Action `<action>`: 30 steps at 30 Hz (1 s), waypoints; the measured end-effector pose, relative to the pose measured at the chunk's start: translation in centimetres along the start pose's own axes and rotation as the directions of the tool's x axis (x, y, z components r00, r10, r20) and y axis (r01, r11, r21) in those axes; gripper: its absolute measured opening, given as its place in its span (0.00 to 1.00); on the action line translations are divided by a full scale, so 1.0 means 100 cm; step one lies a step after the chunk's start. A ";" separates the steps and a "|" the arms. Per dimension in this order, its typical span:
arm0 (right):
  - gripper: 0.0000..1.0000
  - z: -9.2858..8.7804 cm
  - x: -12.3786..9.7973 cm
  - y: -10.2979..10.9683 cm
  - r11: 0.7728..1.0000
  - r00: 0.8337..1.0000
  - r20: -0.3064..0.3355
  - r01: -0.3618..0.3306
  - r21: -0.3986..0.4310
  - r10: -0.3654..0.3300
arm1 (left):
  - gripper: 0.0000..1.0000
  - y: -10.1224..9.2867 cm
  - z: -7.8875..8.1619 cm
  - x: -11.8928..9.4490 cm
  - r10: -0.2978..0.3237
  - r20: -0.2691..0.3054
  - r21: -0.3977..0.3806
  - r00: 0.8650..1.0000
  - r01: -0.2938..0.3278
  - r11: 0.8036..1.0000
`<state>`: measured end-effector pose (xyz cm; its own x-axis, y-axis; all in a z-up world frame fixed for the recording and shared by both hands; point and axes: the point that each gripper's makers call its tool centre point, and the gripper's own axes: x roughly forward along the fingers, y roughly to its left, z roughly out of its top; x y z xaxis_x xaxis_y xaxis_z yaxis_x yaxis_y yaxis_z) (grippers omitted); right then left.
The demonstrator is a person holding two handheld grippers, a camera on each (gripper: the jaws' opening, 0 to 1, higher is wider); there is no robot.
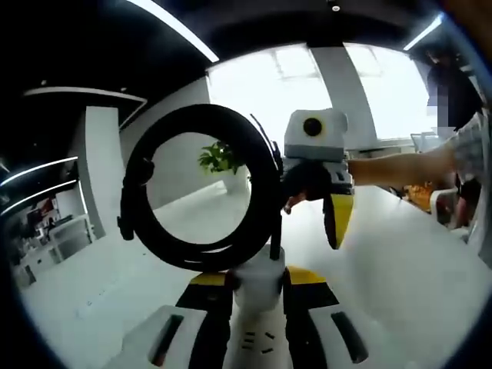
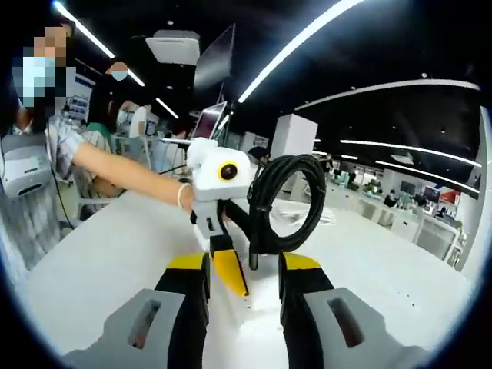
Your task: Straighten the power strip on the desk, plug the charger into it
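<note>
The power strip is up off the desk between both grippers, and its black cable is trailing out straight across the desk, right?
Not quite. The power strip is up off the desk between the left gripper and right gripper, but its black cable is wound in a coil standing above the strip, as the left gripper view shows.

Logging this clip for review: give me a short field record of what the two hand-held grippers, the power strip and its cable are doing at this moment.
power strip: white, lifted off the desk, standing on end between the left hand-held gripper's jaws
cable: black coil standing up from the strip's top end
left hand-held gripper: shut on the strip
right hand-held gripper: jaws either side of the strip; contact unclear
charger: cannot tell
background: potted plant
</note>
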<state>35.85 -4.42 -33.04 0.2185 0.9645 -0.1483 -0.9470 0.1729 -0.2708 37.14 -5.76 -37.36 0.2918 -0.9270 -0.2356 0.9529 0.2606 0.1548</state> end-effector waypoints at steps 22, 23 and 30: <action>0.07 0.000 0.009 -0.009 0.999 0.999 0.001 -0.052 0.002 0.052 | 0.24 0.005 0.002 0.001 -0.002 0.004 -0.004 1.000 0.002 1.000; 0.04 0.000 0.010 -0.008 0.999 0.999 -0.006 -0.052 -0.015 0.052 | 0.24 0.005 0.002 0.001 -0.002 0.006 -0.008 1.000 0.002 1.000; 0.03 0.000 0.010 -0.008 0.997 0.997 -0.023 -0.071 0.021 0.072 | 0.25 0.004 0.002 0.001 0.011 0.007 -0.004 1.000 -0.011 1.000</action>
<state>36.86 -3.59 -32.94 0.1552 0.9696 -0.1892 -0.9649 0.1077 -0.2395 37.52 -5.77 -37.15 0.3014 -0.9260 -0.2274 0.9501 0.2715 0.1539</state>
